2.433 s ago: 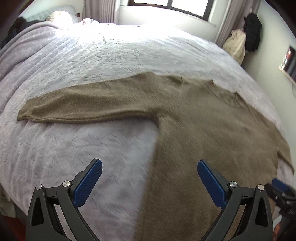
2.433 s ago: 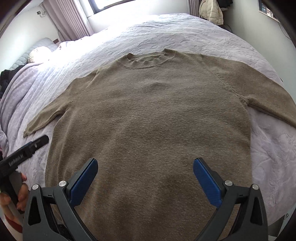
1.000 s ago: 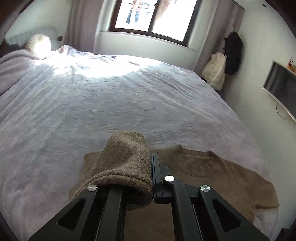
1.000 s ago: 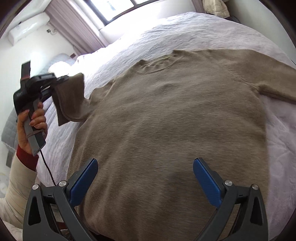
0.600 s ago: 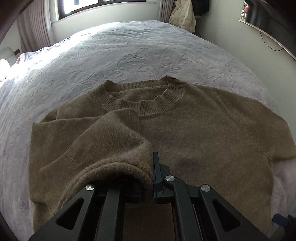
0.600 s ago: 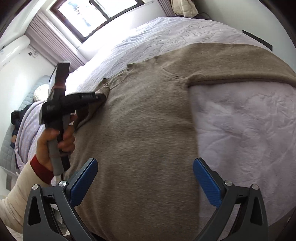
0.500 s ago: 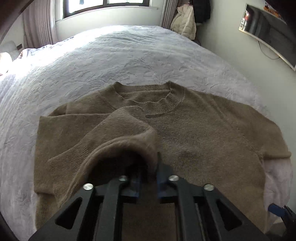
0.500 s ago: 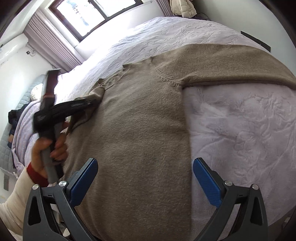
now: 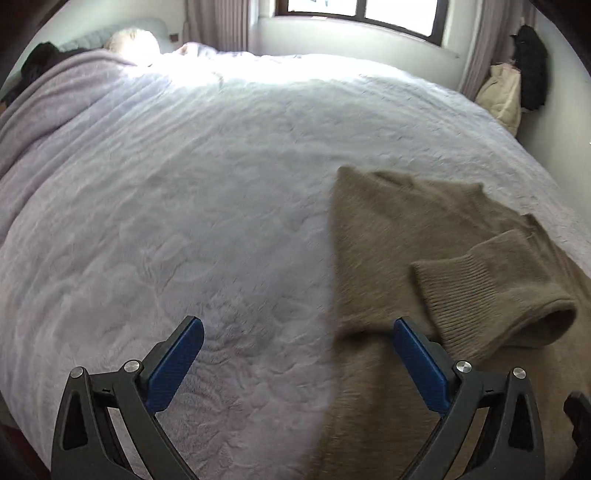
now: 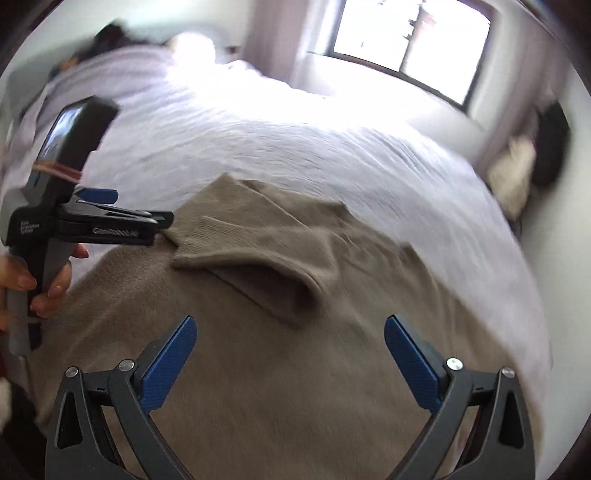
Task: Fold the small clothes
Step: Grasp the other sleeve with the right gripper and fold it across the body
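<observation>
A brown knit sweater point(image 9: 388, 236) lies flat on the white bed cover point(image 9: 184, 184). Its left sleeve point(image 9: 491, 295) is folded across the chest, with the ribbed cuff lying loose. My left gripper point(image 9: 295, 328) hovers over the sweater's left edge; its jaws are opening wide and nothing is between them. In the right wrist view the same sleeve point(image 10: 258, 243) rests on the body of the sweater point(image 10: 295, 387), with the left gripper point(image 10: 162, 221) just left of the cuff, held by a hand point(image 10: 48, 291). My right gripper point(image 10: 290, 325) hangs above the sweater's lower body, jaws closing slightly, nothing between them.
A pillow point(image 9: 133, 40) and dark clothes point(image 9: 40, 59) lie at the head of the bed. A window point(image 9: 354, 11) is behind the bed. A cream bag point(image 9: 502, 92) and a black item point(image 9: 532, 70) sit by the right wall. Bare bed cover stretches left of the sweater.
The left gripper has let go of the sleeve cuff, which now lies folded on the sweater, and has swung left and down. The right gripper's view has rolled and swung over the sweater's body.
</observation>
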`<state>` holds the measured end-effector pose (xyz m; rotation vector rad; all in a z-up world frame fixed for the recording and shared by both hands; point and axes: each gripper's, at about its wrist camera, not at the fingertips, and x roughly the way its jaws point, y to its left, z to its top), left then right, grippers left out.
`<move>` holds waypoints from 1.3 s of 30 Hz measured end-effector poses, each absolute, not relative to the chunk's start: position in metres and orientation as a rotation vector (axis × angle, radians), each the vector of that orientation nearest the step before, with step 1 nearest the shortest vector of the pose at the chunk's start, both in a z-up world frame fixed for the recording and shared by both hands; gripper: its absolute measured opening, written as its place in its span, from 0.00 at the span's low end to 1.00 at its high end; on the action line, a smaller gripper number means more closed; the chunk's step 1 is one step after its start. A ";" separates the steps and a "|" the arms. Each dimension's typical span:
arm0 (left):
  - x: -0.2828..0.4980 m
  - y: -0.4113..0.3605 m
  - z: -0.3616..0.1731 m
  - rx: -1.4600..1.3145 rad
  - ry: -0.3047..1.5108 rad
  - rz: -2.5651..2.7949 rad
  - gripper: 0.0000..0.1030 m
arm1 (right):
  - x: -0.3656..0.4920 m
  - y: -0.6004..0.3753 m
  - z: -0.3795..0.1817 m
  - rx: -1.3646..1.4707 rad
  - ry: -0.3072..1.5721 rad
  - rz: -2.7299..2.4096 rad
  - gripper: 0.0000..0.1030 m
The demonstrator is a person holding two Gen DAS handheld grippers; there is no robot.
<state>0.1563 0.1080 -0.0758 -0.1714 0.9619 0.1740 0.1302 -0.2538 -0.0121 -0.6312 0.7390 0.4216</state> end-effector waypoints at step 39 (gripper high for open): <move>0.157 0.121 -0.102 -0.250 0.942 0.167 1.00 | 0.210 -0.504 -0.074 0.714 0.960 0.184 0.12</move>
